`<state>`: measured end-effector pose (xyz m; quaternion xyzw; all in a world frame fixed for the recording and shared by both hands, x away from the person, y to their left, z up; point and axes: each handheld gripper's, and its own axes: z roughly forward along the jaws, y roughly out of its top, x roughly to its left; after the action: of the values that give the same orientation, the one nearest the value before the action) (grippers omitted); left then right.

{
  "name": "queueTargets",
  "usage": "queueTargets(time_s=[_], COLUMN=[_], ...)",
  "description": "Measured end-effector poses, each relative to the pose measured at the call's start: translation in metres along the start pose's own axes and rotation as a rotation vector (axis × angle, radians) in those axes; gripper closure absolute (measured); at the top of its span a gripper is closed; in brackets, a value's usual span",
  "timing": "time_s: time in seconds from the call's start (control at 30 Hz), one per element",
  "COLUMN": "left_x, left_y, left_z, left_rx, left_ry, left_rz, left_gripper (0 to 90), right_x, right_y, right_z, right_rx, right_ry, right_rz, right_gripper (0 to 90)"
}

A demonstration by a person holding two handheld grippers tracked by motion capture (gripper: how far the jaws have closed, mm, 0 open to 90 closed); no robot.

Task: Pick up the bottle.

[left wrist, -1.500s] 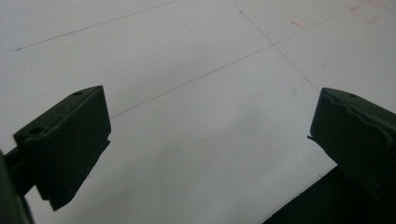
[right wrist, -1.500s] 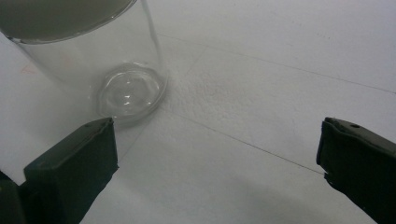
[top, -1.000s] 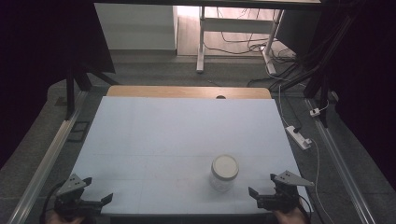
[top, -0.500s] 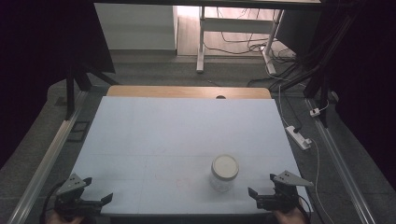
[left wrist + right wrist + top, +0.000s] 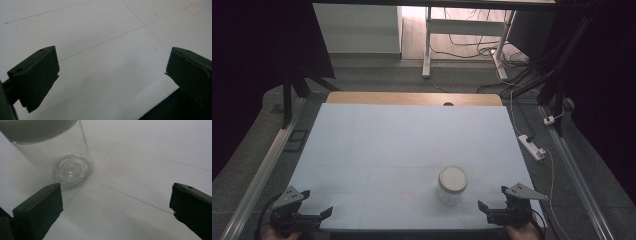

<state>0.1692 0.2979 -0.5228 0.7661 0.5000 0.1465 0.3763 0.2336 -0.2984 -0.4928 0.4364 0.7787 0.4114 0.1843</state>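
We have both tongs parked at the near edge of the white table. Left gripper sits at the near-left corner, jaws spread wide, nothing between them; in the left gripper view we see just bare table surface with thin pencil lines. Right gripper sits at the near-right corner, jaws also wide apart and holding nothing. The glass jar with a white lid stands upright just ahead-left of the right gripper, well apart from the left one. In the right gripper view the jar is just beyond the left jaw, not touching.
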Motion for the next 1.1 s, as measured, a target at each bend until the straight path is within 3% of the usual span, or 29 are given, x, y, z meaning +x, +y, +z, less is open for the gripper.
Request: queueTargets(time_s=[0.53, 0.9, 1.1], left_x=[0.001, 0.001, 0.001], left_y=[0.000, 0.000, 0.000], left_z=[0.000, 0.000, 0.000], left_rx=[0.000, 0.002, 0.003], left_ry=[0.000, 0.001, 0.002], left_rz=[-0.009, -0.010, -0.009], left_gripper=[0.0, 0.0, 0.0], right_x=[0.010, 0.018, 0.021], right_y=[0.006, 0.011, 0.014], right_z=[0.003, 0.013, 0.018], right_rx=[-0.023, -0.041, -0.044], right_ry=[0.060, 0.136, 0.170], right_rz=[-0.084, -0.120, -0.116], right_gripper=[0.0, 0.0, 0.0])
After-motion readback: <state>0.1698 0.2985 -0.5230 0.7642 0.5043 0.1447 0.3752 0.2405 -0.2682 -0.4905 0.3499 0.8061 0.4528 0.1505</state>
